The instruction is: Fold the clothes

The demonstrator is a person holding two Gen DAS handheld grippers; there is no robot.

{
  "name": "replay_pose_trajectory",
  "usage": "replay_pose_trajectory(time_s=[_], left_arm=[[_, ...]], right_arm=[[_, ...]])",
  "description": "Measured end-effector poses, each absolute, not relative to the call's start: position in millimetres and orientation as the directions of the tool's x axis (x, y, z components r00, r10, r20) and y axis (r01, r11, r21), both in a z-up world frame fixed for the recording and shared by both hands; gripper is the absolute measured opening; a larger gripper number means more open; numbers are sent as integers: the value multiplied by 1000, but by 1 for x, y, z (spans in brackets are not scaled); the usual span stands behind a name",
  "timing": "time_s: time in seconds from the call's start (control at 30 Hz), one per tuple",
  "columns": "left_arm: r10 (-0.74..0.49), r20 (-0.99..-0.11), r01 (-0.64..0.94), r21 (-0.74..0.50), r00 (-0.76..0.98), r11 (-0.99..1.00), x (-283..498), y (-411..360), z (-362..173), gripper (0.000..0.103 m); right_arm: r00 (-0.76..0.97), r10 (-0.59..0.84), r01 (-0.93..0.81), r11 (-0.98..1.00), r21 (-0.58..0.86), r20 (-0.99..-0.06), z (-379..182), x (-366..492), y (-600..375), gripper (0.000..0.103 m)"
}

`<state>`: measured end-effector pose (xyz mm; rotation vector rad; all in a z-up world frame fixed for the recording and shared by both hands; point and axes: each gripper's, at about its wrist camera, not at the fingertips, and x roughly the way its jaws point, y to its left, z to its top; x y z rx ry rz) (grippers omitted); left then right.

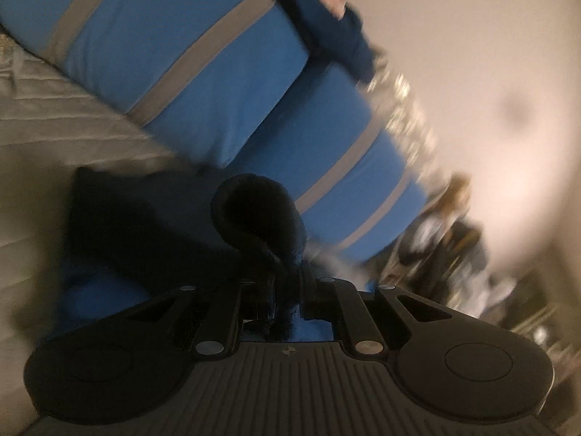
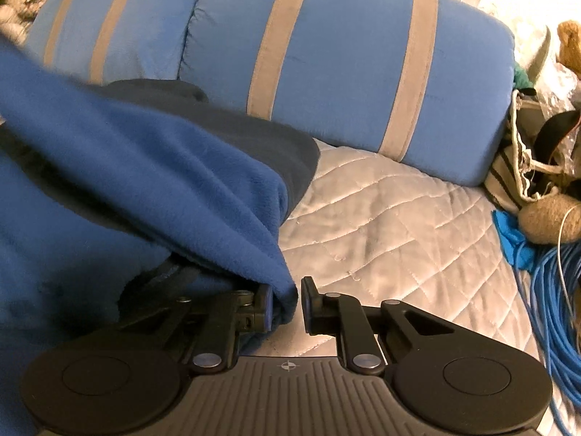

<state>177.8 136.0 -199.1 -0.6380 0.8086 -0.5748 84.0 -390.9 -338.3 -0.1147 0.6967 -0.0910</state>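
A blue fleece garment point(image 2: 145, 167) with a dark navy inner side point(image 2: 294, 152) lies bunched on the quilted bed cover point(image 2: 381, 225). My right gripper point(image 2: 287, 303) is open. One corner of the fleece hangs between its fingers, resting against the left finger, with a small gap to the right finger point(image 2: 308, 301). In the blurred left wrist view the garment point(image 1: 163, 225) looks almost black. My left gripper point(image 1: 287, 283) is shut on a looped fold of it point(image 1: 254, 210), lifted off the cover.
Two blue pillows with grey stripes point(image 2: 345, 72) point(image 1: 181, 54) lie along the back of the bed. A coil of blue cable point(image 2: 552, 309), a striped bag point(image 2: 519, 167) and other clutter sit at the right edge. A blurred hand in a dark blue sleeve point(image 1: 337, 36) shows above the pillows.
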Motion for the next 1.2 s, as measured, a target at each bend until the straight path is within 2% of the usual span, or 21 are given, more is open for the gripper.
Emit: replay_pose_trajectory(time_s=[0.07, 0.3, 0.37, 0.43, 0.5, 0.53, 0.57, 0.63, 0.87, 0.93, 0.97, 1.03, 1.1, 1.17, 1.2], left_arm=[[-656, -527, 220, -664, 541, 715, 169, 139, -216, 12], [-550, -690, 229, -506, 471, 832, 150, 137, -294, 13], [-521, -717, 254, -456, 463, 853, 151, 132, -312, 13], [-536, -706, 233, -487, 463, 842, 153, 138, -322, 14], [-556, -687, 218, -519, 468, 826, 155, 144, -328, 15], [-564, -677, 218, -530, 472, 819, 157, 146, -330, 15], [-566, -671, 223, -530, 479, 818, 155, 146, -330, 15], [-563, -661, 236, -521, 495, 820, 151, 146, -332, 15], [-525, -635, 243, -480, 566, 843, 135, 140, -332, 16], [-528, -623, 237, -491, 577, 838, 133, 141, -331, 17], [-524, -624, 239, -485, 579, 841, 132, 141, -329, 21], [-481, -613, 206, -465, 627, 861, 121, 153, -315, 27], [-434, -598, 171, -445, 673, 879, 111, 165, -302, 49], [-387, -572, 142, -425, 723, 894, 96, 183, -288, 61], [-363, -551, 131, -415, 751, 900, 87, 195, -280, 64]], right_arm=[[761, -119, 50, 991, -125, -638, -339, 85, -391, 15], [743, -132, 65, 990, -126, -656, -348, 86, -389, 15], [733, -157, 41, 982, -186, -662, -347, 84, -379, 16], [726, -174, 21, 973, -232, -665, -344, 81, -370, 18], [729, -153, 34, 982, -188, -667, -340, 82, -374, 24], [730, -143, 40, 985, -166, -668, -338, 82, -375, 30], [731, -132, 47, 988, -145, -669, -335, 83, -377, 45], [734, -111, 59, 993, -100, -670, -331, 84, -380, 63], [746, -39, 101, 993, 56, -665, -316, 86, -391, 73], [704, -62, 140, 989, 52, -708, -330, 98, -397, 86], [690, -73, 163, 985, 56, -720, -337, 102, -401, 94], [700, -66, 202, 973, 108, -711, -336, 100, -411, 95], [720, -83, 227, 966, 121, -689, -328, 88, -418, 97], [739, -114, 241, 965, 103, -664, -316, 73, -423, 103], [748, -139, 236, 970, 65, -649, -310, 63, -425, 103]])
